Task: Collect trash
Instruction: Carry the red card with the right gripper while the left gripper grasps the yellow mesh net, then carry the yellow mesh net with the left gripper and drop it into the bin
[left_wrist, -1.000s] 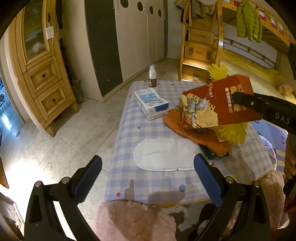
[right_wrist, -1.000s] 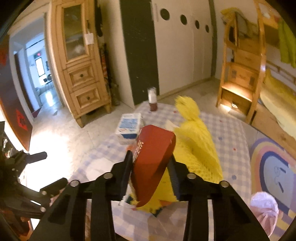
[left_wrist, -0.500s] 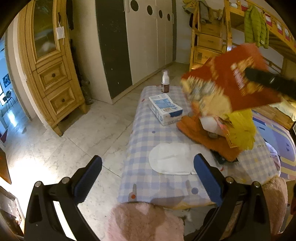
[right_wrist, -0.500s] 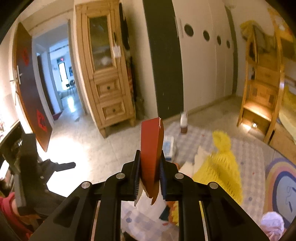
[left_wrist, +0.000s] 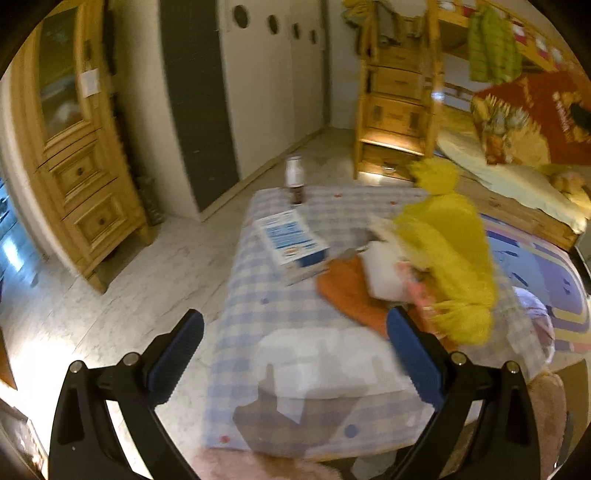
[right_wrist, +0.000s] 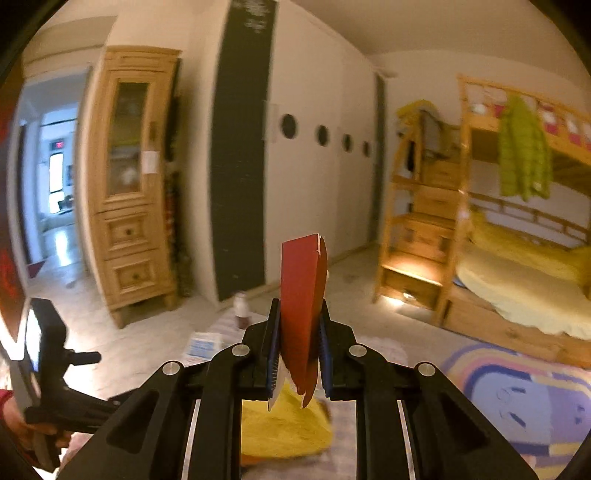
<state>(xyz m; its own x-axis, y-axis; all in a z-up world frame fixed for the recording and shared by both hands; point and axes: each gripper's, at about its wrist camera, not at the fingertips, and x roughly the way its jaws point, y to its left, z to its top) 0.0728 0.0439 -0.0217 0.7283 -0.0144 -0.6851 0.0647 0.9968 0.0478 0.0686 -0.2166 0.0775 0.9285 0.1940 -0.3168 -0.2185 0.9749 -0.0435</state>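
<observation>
Gripping 1 flattened red carton, the right gripper has its jaws clenched on it after closing in further just now; carton sits edge-on, raised above the bench. Left gripper jaws wide apart, nothing btwn them, hovering over bench's near end. On bench: 1 blue-white box, 1 small bottle, 1 yellow fluffy item, 1 orange cloth, 1 white pad. Same carton shows upper right in left view, off the bench.
</observation>
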